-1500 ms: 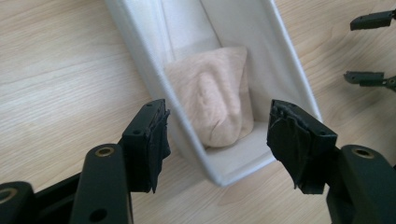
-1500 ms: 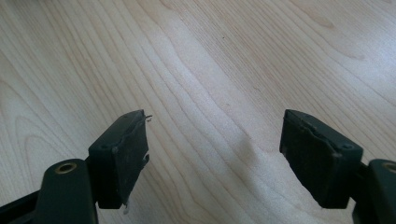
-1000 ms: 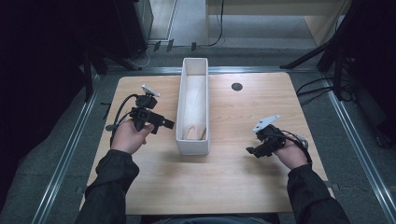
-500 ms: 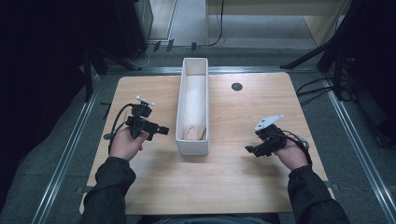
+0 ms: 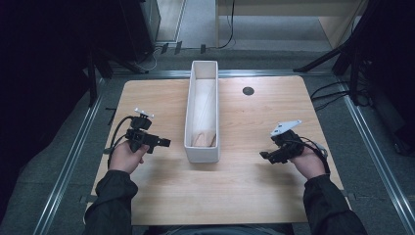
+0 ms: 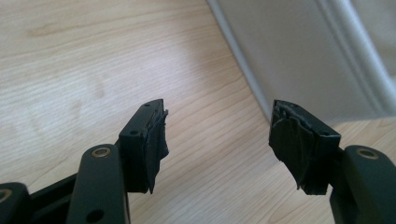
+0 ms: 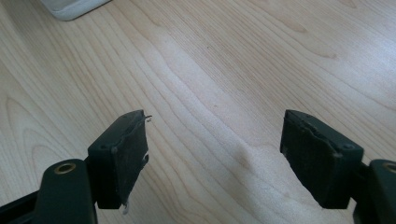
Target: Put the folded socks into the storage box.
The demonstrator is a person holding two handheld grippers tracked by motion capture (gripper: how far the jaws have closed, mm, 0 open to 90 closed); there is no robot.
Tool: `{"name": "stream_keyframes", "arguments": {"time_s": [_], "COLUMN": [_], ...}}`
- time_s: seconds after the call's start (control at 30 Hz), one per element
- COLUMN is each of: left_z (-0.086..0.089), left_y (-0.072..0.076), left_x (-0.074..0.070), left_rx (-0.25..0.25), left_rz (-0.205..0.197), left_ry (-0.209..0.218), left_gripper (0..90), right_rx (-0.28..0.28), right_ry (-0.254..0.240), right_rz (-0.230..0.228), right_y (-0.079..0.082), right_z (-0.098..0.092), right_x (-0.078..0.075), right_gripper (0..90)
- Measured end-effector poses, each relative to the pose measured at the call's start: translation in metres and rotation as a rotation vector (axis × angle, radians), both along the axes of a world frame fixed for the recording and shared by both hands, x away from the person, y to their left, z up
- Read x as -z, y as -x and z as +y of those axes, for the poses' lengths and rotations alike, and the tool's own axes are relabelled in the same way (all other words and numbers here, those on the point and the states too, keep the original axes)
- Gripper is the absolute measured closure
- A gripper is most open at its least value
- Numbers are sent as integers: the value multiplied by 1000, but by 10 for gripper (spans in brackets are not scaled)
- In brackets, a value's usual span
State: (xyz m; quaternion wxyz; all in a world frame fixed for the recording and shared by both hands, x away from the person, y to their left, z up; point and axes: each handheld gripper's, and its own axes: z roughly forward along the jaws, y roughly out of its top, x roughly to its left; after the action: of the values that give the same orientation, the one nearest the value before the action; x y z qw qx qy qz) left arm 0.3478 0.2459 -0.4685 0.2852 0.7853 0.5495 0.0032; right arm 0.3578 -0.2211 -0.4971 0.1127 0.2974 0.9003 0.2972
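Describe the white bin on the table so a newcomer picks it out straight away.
On the wooden table, look midway between the two hands. The white bin runs lengthwise from the far edge toward the person, long, narrow and open-topped, with something pale lying inside. Nothing else on the tabletop is white or boxy.

A long narrow tray [image 5: 201, 147] stands lengthwise at the middle of the surface [image 5: 244, 196], reaching to its far edge. A folded cloth [image 5: 203, 132] lies in the tray's near end. Left of the tray is the left gripper [image 5: 164, 142], right of it the right gripper [image 5: 264, 155], both apart from it. A small round hole [image 5: 248, 90] sits right of the tray's far end.
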Motion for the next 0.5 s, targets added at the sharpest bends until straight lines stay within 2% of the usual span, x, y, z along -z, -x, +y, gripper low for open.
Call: {"name": "stream_keyframes", "arguments": {"time_s": [0.13, 0.27, 0.33, 0.5], "left_z": [6, 16, 22, 35], "left_y": [4, 9, 13, 21], "left_x": [7, 9, 10, 16], "left_rx": [2, -6, -16, -24], "left_rz": [-1, 10, -1, 6], "left_ry": [-14, -2, -1, 8], "left_gripper": [358, 345, 345, 344], "right_rx": [-15, -18, -13, -16], "right_ry": [4, 7, 7, 4], "right_rz": [-2, 4, 9, 9], "right_y": [0, 0, -1, -1], "right_z": [2, 4, 4, 4], "right_x": [0, 2, 3, 2], "right_gripper": [234, 234, 234, 234]}}
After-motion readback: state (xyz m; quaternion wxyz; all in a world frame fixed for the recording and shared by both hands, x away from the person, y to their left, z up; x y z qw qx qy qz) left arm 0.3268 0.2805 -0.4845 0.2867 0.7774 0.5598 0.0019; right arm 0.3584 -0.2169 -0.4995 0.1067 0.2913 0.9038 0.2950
